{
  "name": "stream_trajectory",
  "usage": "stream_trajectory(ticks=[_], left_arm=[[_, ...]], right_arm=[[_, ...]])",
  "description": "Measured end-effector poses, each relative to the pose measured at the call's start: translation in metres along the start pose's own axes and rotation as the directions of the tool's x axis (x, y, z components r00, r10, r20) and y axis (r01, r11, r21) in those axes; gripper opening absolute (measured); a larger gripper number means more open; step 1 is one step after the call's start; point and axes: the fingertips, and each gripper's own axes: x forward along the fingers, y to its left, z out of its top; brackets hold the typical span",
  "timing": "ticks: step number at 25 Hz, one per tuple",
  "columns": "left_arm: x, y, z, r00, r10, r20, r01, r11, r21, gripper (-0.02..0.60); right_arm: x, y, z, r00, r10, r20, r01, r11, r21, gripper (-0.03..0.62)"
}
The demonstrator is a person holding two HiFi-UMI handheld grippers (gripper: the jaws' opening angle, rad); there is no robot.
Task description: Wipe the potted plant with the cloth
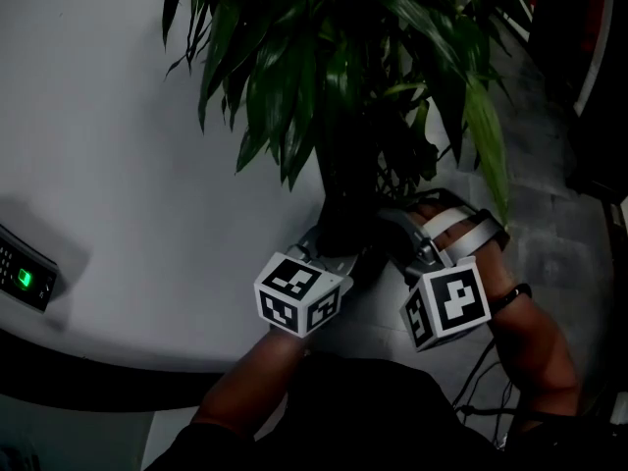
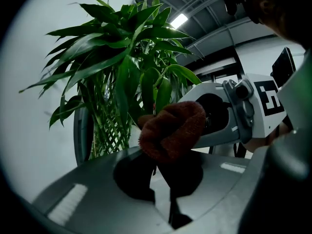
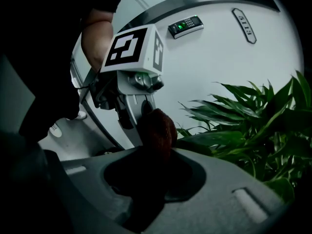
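left tool (image 2: 157, 156), right tool (image 3: 148, 156) meeting at cloth (image 2: 173, 130), plant leaves (image 1: 294, 86) close overhead

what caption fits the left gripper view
brown cloth pinched in the left claw, right claw close beside it, potted plant behind

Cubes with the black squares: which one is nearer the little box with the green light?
The left cube: it sits between the green-lit box and the right cube.
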Motion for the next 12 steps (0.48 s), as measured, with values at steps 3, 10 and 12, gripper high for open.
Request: stream_trajectory(ticks=[3,10,12], left_arm=[[0.0,-0.001,0.001,1.0,-0.005,0.002,0.005,1.0,0.0,0.017],[0.0,-0.006,0.005,1.0,-0.019,0.007,0.019,1.0,-0.003,0.016],[0.0,-0.007,0.004,1.0,-0.021,0.005,0.021,1.0,-0.002,0.017]], right_arm=[[-0.008,-0.011,0.003,0.998,-0.044,0.034,0.04,0.994,0.105,0.072],[0.002,-0.073,-0.032,0.968,-0.243,-0.061,0.25,0.922,0.297,0.072],[0.006,-0.089,-0.04,0.957,-0.279,-0.083,0.291,0.9,0.325,0.071]])
